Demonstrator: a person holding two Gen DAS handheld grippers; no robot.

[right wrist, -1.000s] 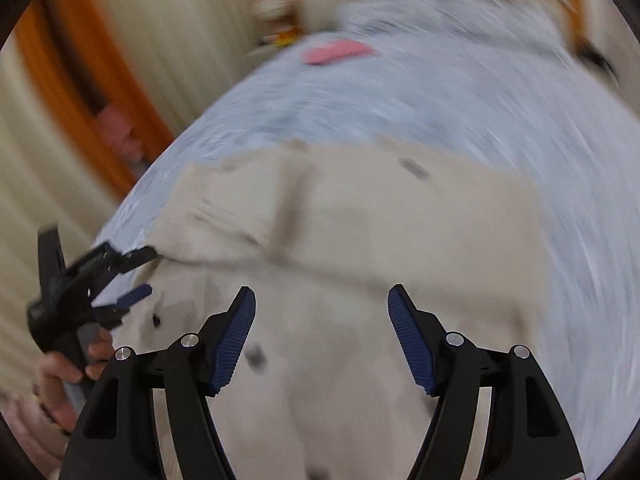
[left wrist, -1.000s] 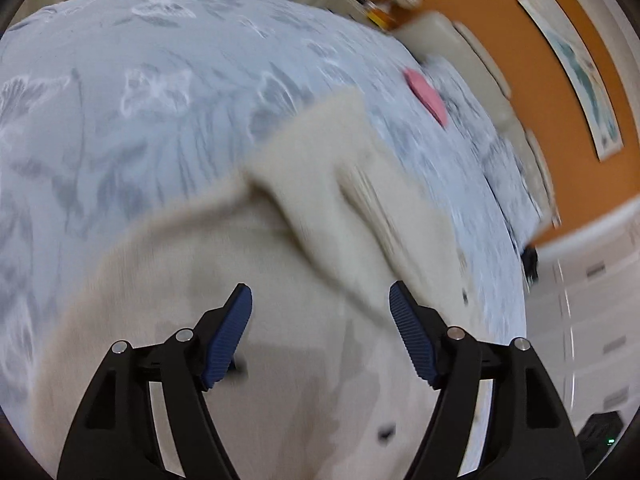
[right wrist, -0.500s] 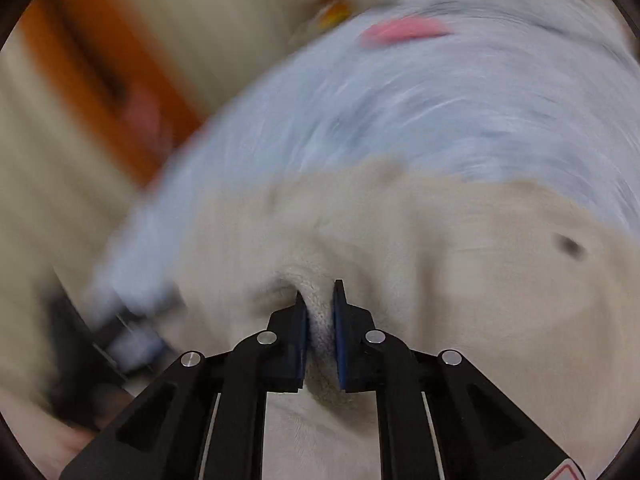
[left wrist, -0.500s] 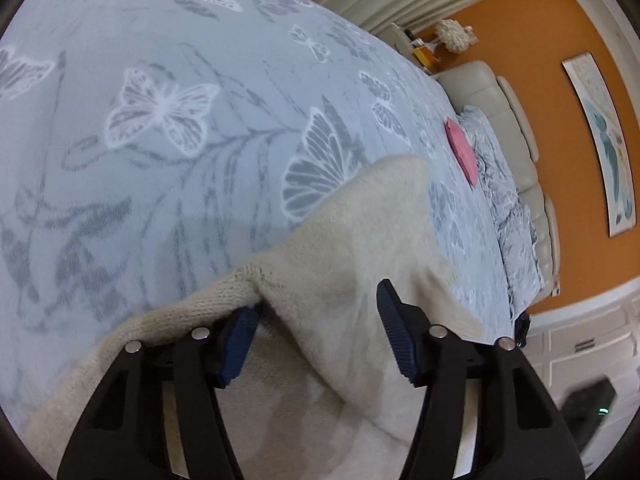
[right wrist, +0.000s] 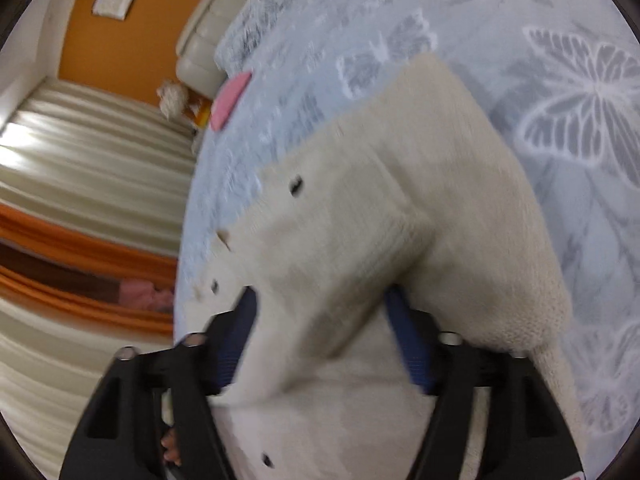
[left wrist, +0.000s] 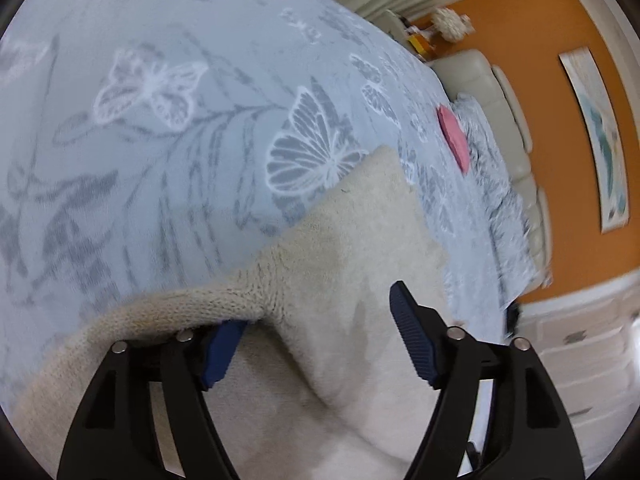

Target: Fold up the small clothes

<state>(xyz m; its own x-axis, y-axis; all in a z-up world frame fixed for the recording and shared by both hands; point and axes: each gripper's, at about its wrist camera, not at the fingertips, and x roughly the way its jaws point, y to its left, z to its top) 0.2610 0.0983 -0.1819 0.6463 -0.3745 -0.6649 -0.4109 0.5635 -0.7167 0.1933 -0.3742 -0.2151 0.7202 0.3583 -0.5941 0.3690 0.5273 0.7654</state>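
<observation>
Left tongs (left wrist: 316, 340): wide apart, astride a raised ridge of the cardigan (left wrist: 352, 248). Knit edge draped over the left finger (left wrist: 222, 344); right finger (left wrist: 412, 344) resting on flat cloth. Nothing pinched.

Right tongs (right wrist: 320, 340): wide too, both blue fingers (right wrist: 408, 348) half buried under a folded-over flap. Cloth between them, not clamped as far as can be told; view blurred.

Cardigan: cream knit with dark buttons (right wrist: 296, 185), lying on the bed (left wrist: 160, 140), a butterfly-print blue-grey cover. Near part bunched up around both tongs, far end stretched flat toward the head of the bed. One flap already doubled over the body, slanting.

Farther off: pink item (left wrist: 452, 140) near the head of the bed, well apart from the cardigan. Beyond it, cushioned headboard (left wrist: 508, 92), orange wall (left wrist: 560, 160), picture (left wrist: 600, 140).

Risks, as judged:
- Closing the left tongs here likely to catch only the ridge, one layer, so the layer beneath stays behind and the fold goes crooked.
- Knit snagged over the left finger could drag when pulled away and undo the flap.
- Right tongs under the flap: lifting out fast could flip it open again.
- Loose, stretchy knit; uneven pull between the two sides would skew the edges.
- Blur on the right suggests speed; slower travel safer.
</observation>
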